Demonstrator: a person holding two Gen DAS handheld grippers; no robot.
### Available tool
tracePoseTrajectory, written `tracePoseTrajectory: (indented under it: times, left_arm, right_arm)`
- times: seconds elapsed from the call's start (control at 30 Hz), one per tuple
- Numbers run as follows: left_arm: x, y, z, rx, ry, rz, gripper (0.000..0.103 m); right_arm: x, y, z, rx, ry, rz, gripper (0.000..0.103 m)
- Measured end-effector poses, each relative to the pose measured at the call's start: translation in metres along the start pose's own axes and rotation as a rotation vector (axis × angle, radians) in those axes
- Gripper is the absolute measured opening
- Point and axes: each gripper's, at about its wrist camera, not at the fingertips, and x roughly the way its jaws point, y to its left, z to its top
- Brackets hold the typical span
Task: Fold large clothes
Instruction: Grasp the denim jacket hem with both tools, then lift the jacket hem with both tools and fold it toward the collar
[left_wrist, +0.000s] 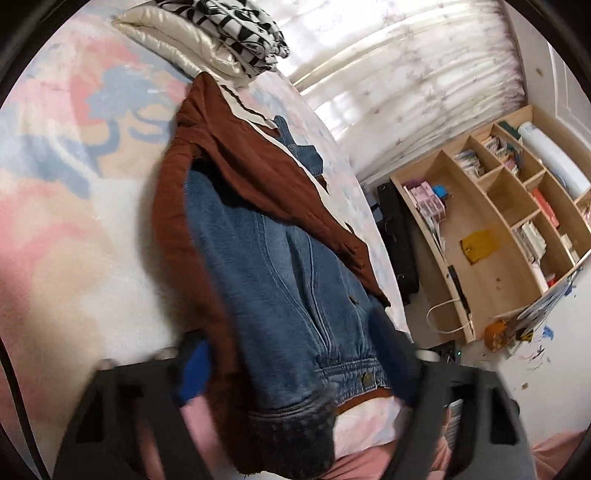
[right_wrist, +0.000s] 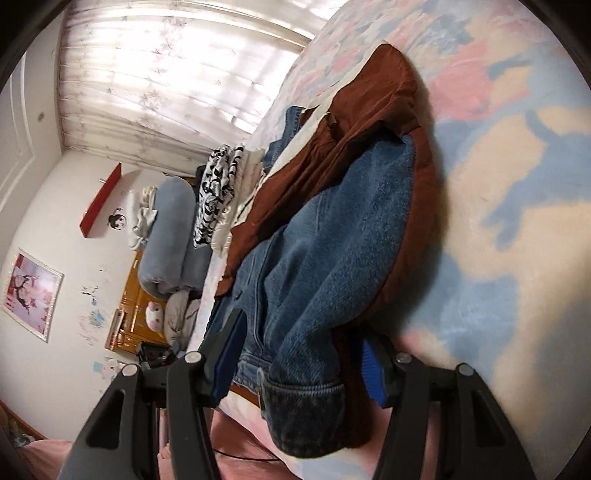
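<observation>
Gripping the jacket (left_wrist: 280, 266) hem on the bed (left_wrist: 74, 221), left gripper (left_wrist: 295, 365) and right gripper (right_wrist: 299, 365) each clamped on a hem corner, so I judge the fold lifts evenly.

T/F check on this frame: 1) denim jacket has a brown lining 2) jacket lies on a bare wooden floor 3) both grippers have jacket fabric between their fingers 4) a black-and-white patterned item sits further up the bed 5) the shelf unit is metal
1) The blue denim jacket has a rust-brown lining. True.
2) It lies on a bare wooden floor. False: it lies on a pastel pink, blue and cream blanket on a bed.
3) The left gripper and right gripper both have jacket fabric between their fingers. True.
4) A black-and-white patterned fabric sits further up the bed. True.
5) The shelf unit is metal. False: light wood.
</observation>
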Motion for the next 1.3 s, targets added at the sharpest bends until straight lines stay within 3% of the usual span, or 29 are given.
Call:
tracePoseTrajectory:
  times: [0.03, 0.17, 0.2, 0.23, 0.27, 0.33, 0.5, 0.63, 0.9, 1.13, 1.3]
  left_arm:
    - [0.001, 0.003, 0.001, -0.007, 0.002, 0.005, 0.044]
    - [0.016, 0.005, 0.002, -0.009, -0.020, 0.090, 0.024]
    - [0.018, 0.003, 0.003, -0.001, -0.026, 0.111, 0.020]
    - [0.019, 0.003, 0.002, 0.002, -0.028, 0.127, 0.017]
    - [0.021, 0.001, 0.003, -0.005, -0.030, 0.151, 0.016]
    - [0.025, -0.001, 0.009, -0.049, -0.003, 0.215, 0.012]
    - [0.024, -0.019, 0.012, -0.028, 0.037, 0.409, 0.008]
    - [0.014, -0.032, 0.007, -0.017, 0.028, 0.484, 0.007]
    - [-0.010, -0.053, 0.003, -0.009, 0.020, 0.518, 0.007]
    - [-0.027, -0.054, 0.005, -0.067, 0.063, 0.467, 0.007]
    - [-0.023, -0.048, 0.018, -0.128, 0.065, 0.414, 0.007]
  right_arm:
    - [0.002, 0.001, 0.001, 0.000, -0.001, 0.003, 0.058]
    - [0.011, 0.004, 0.003, -0.019, 0.000, -0.007, 0.056]
    - [0.013, 0.006, 0.003, -0.028, 0.000, -0.018, 0.052]
    - [0.013, 0.007, 0.002, -0.039, -0.002, -0.036, 0.040]
    - [0.013, 0.008, 0.001, -0.047, -0.001, -0.067, 0.031]
    - [0.013, 0.007, 0.000, -0.039, 0.000, -0.115, 0.022]
    - [0.004, 0.026, -0.009, -0.103, -0.033, -0.234, 0.015]
    - [-0.006, 0.035, -0.014, -0.100, -0.067, -0.257, 0.013]
    - [-0.029, 0.062, -0.031, -0.160, -0.065, -0.256, 0.013]
    - [-0.045, 0.067, -0.042, -0.141, -0.045, -0.251, 0.012]
    - [-0.043, 0.055, -0.029, -0.059, -0.046, -0.206, 0.012]
